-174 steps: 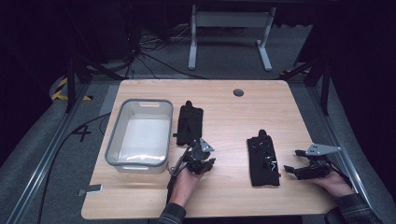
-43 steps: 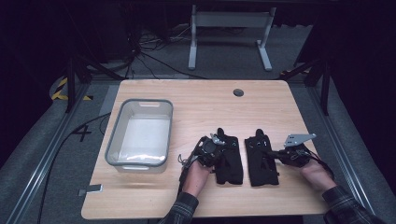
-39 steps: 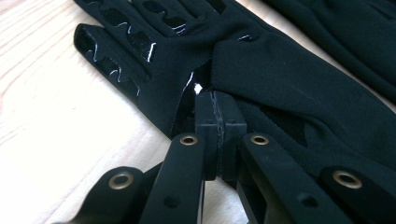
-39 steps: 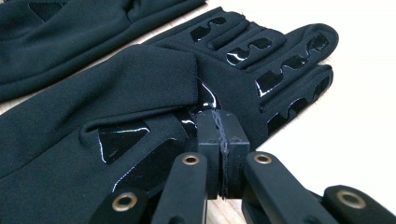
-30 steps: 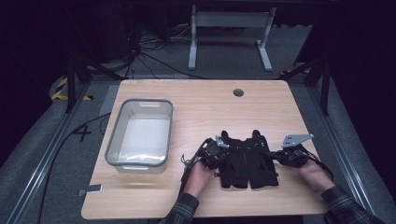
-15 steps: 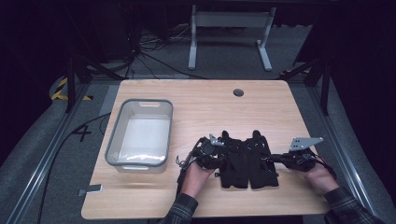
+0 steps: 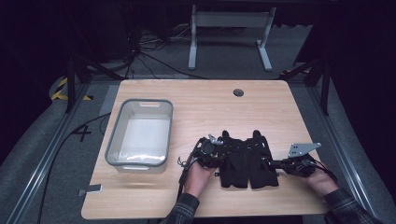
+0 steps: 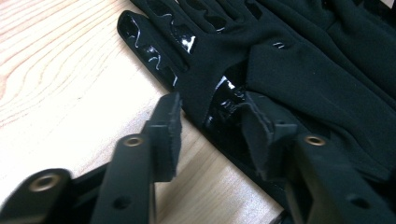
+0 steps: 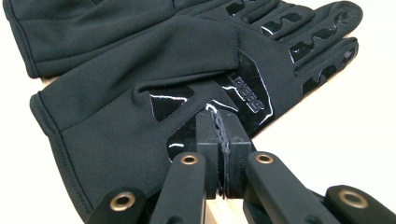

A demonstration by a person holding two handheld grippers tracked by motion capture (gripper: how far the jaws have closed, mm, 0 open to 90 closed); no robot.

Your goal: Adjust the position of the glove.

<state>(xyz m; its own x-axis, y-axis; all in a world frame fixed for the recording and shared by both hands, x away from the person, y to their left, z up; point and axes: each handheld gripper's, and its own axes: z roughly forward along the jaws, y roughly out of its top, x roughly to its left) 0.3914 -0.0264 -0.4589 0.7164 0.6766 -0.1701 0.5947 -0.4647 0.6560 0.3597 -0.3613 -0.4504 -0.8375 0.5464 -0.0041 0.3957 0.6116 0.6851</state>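
Observation:
Two black gloves lie side by side, touching, near the table's front middle: the left glove [image 7: 233, 161] and the right glove [image 7: 261, 161], fingers pointing away. My left gripper [image 7: 220, 154] sits at the left glove's outer edge. In the left gripper view it [image 8: 212, 109] is open, with the glove's glossy palm edge [image 8: 224, 100] between the jaws. My right gripper [image 7: 276, 164] is at the right glove's outer edge. In the right gripper view it [image 9: 217, 114] is shut, its tips against the glove's glossy patch [image 9: 247, 93].
A clear grey plastic bin [image 7: 138, 101] stands at the table's left, holding something pale at its near end. A round cable hole [image 7: 238, 92] is at the back middle. A small grey tag [image 7: 93, 190] lies near the front left corner.
The left glove came from beside the bin to lie against the right glove. In the last second my right gripper drew slightly right; the left one stayed at the glove's edge.

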